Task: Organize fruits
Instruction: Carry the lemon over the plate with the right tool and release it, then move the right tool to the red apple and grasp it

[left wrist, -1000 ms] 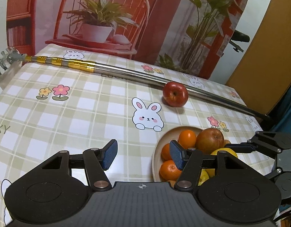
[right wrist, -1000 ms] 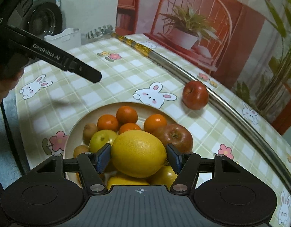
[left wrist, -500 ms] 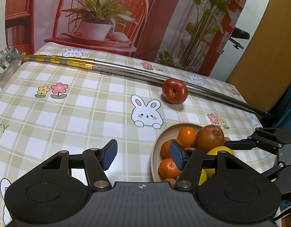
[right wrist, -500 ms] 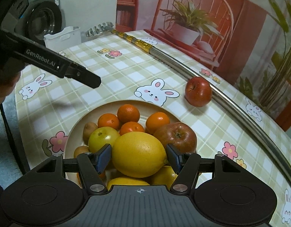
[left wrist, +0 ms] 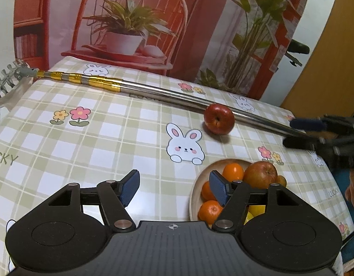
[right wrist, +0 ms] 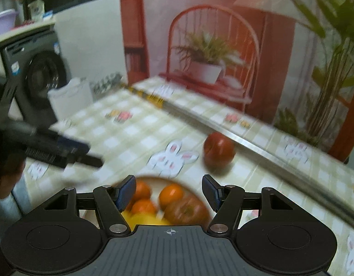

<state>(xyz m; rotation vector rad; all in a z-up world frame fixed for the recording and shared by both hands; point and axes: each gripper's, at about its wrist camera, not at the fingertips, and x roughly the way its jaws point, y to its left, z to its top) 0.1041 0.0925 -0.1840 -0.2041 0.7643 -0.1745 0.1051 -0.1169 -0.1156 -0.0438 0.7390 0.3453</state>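
A tan bowl (left wrist: 195, 192) (right wrist: 154, 179) near the table's front edge holds several oranges, a brownish apple (left wrist: 261, 173) (right wrist: 186, 210) and a yellow citrus fruit (right wrist: 144, 219). A loose red apple (left wrist: 219, 119) (right wrist: 219, 150) lies on the cloth beyond the bowl, against a metal pole. My left gripper (left wrist: 174, 187) (right wrist: 85, 153) hovers just left of the bowl. Its jaws are opening and nothing is between them. My right gripper (right wrist: 169, 192) (left wrist: 288, 133) is open and empty above the bowl's far side, facing the red apple. The right wrist view is blurred.
The long metal pole (left wrist: 154, 89) (right wrist: 246, 142) with gold bands and a rake head crosses the back of the checked tablecloth (left wrist: 85, 142). A printed backdrop stands behind the table. A washing machine (right wrist: 39, 73) and a white bin stand off the left edge.
My right gripper has risen off the yellow citrus, which stays in the bowl, and now faces the red apple. The left gripper's jaws have widened a little; that hand has stayed put.
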